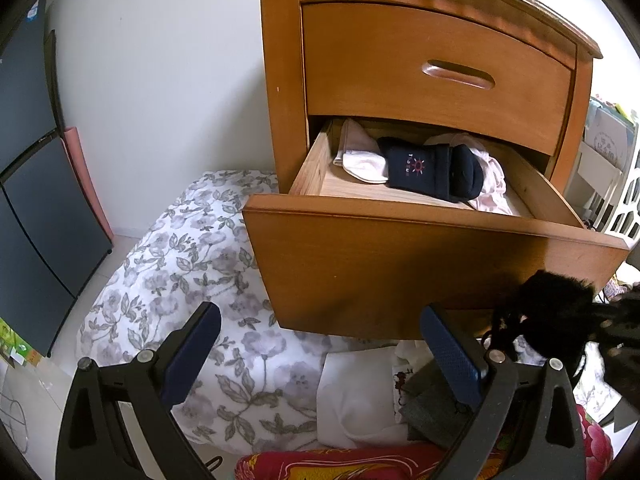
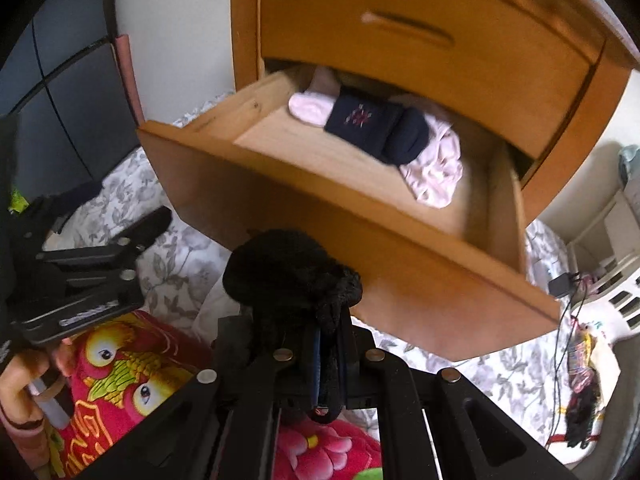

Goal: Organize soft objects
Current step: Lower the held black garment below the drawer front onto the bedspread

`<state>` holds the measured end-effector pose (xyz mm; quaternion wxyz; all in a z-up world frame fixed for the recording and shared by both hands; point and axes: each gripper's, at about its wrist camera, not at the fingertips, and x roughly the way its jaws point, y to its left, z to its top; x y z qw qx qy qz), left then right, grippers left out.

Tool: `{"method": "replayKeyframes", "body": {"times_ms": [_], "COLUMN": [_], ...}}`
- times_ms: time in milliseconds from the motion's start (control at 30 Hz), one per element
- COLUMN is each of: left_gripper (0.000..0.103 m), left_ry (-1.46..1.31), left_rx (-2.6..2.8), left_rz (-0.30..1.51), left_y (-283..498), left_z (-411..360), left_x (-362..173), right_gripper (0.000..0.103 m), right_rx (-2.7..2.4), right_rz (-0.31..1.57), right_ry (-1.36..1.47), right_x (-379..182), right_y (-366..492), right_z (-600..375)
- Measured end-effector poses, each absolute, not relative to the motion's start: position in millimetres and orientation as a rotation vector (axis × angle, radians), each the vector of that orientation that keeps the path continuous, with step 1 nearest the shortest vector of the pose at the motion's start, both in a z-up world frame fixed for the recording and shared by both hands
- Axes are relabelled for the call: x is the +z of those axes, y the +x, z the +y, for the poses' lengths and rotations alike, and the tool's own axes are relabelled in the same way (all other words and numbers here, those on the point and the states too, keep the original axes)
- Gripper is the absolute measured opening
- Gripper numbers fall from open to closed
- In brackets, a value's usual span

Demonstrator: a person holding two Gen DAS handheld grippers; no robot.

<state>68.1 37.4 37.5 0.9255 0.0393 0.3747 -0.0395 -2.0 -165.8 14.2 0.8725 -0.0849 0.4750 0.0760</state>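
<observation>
The right gripper (image 2: 326,344) is pressed together on a black knitted garment (image 2: 292,276), its fingers pinching the lower, bunched end while the rounded bulk of the fabric bulges up past the fingertips. In the right wrist view this black bundle sits in front of and below the front panel of the open drawer (image 2: 320,216), not yet over its rim. From the left wrist view the same black garment (image 1: 552,312) shows at the right edge, beside the drawer's lower right corner and just right of the left gripper's right finger.

The left gripper (image 1: 320,344) is spread wide with nothing between its blue-padded fingers (image 1: 452,352). It hangs above the floral bedcover (image 1: 172,264), in front of the drawer's (image 1: 400,264) front panel. Below it lie a white cloth (image 1: 356,400) and a grey cloth (image 1: 432,404), close to its right finger, with a red patterned blanket (image 1: 320,466) at the bottom edge.

Inside the drawer of the wooden nightstand (image 1: 400,80), a navy sock pair (image 1: 436,170) lies across the middle, a white sock (image 1: 364,160) to its left and pale pink fabric (image 1: 494,188) to its right. The upper drawer (image 1: 420,60) is closed.
</observation>
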Motion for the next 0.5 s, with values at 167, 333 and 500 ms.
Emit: {"method": "replayKeyframes", "body": {"times_ms": [167, 333, 500], "left_gripper": [0.1, 0.1, 0.1], "left_ry": [0.08, 0.076, 0.074], "left_rx": [-0.083, -0.088, -0.09], "left_rz": [0.77, 0.782, 0.793], "left_y": [68.3, 70.1, 71.7], "left_z": [37.3, 37.9, 38.0], "left_x": [37.3, 35.9, 34.3], "right_gripper": [0.008, 0.008, 0.009], "right_rx": [0.143, 0.137, 0.128], "right_rz": [1.064, 1.127, 1.158], "right_ry": [-0.158, -0.19, -0.174], "right_x": [-14.7, -40.1, -53.1], "right_y": [11.3, 17.2, 23.4], "right_z": [-166.7, -163.7, -169.8]}}
